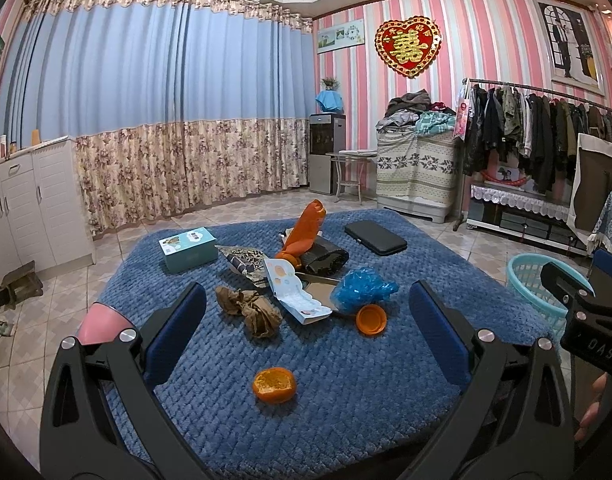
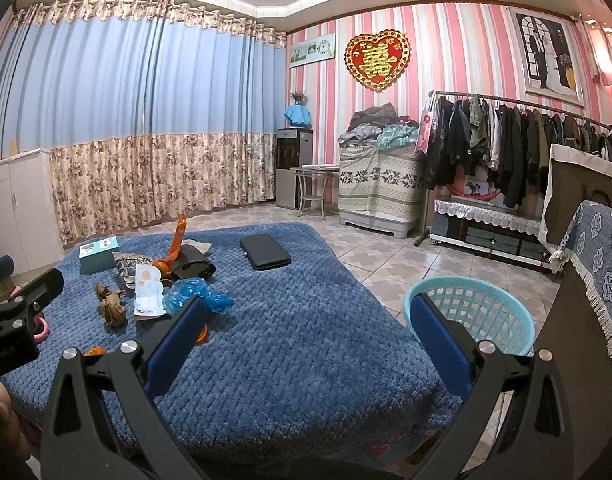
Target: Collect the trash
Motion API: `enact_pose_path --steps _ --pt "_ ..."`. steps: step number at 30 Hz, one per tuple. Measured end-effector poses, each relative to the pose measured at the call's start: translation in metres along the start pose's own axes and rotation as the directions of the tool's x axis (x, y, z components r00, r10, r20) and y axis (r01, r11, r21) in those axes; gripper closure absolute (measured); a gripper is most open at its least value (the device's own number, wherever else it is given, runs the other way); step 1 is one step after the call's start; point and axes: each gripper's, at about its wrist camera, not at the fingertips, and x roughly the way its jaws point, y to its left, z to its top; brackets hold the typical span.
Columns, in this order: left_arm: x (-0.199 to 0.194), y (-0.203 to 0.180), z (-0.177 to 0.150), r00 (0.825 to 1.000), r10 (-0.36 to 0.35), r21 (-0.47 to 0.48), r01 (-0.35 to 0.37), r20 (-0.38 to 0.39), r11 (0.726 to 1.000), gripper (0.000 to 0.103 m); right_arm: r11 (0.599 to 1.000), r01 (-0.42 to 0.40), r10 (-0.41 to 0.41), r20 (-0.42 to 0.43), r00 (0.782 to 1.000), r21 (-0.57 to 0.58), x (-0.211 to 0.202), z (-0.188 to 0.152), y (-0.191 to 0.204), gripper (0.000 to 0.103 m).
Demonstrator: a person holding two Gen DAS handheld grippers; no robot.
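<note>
lying cut-side up, half orange [image 1: 274, 385], pulp hollowed.

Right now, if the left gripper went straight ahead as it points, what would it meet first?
Probably the orange peel, lying between the open left gripper fingers on the blue blanket. Beyond it lies the trash pile; depth is unclear.

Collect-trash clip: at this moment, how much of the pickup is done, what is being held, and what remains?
Nothing looks done: what shows of the light blue plastic basket holds no trash. Nothing is in hand; the left gripper and right gripper are both open. Left on the blue quilted cover: the orange peel half, orange cap, crumpled brown paper, blue plastic bag and torn white carton.
</note>
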Motion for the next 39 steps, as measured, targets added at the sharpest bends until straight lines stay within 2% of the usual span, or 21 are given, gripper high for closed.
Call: enact_pose_path --steps 19,22,23,26,34,37,39 --pt "-0.001 0.007 0.000 1.000 0.002 0.000 -0.002 0.000 1.000 0.005 1.000 0.002 -0.002 -0.003 1.000 0.004 -0.001 0.002 0.000 0.004" --pt "0.003 0.019 -0.009 1.000 0.009 0.002 -0.009 -0.001 1.000 0.005 1.000 0.005 -0.005 -0.009 1.000 0.006 0.002 -0.004 0.001 0.004" --pt "0.013 0.031 -0.023 1.000 0.015 0.004 -0.015 -0.007 1.000 0.005 1.000 0.004 -0.004 -0.012 1.000 0.007 0.004 -0.006 0.001 0.004" --pt "0.022 0.036 -0.034 0.999 0.021 0.000 -0.021 -0.025 1.000 0.005 1.000 -0.012 0.012 -0.023 1.000 0.017 0.010 -0.009 0.004 0.004" --pt "0.034 0.035 -0.035 0.998 0.003 -0.007 -0.004 -0.062 1.000 0.005 0.997 -0.051 0.050 0.015 0.999 0.058 0.017 -0.011 0.000 0.004" --pt "0.040 0.034 -0.044 0.996 -0.003 0.011 0.004 -0.089 1.000 0.005 0.994 -0.077 0.078 -0.003 0.997 0.079 0.023 -0.013 0.000 0.004" --pt "0.046 0.033 -0.051 0.994 0.001 0.020 0.002 -0.113 1.000 0.005 0.996 -0.059 0.061 -0.029 0.998 0.069 0.027 -0.015 0.002 0.004"
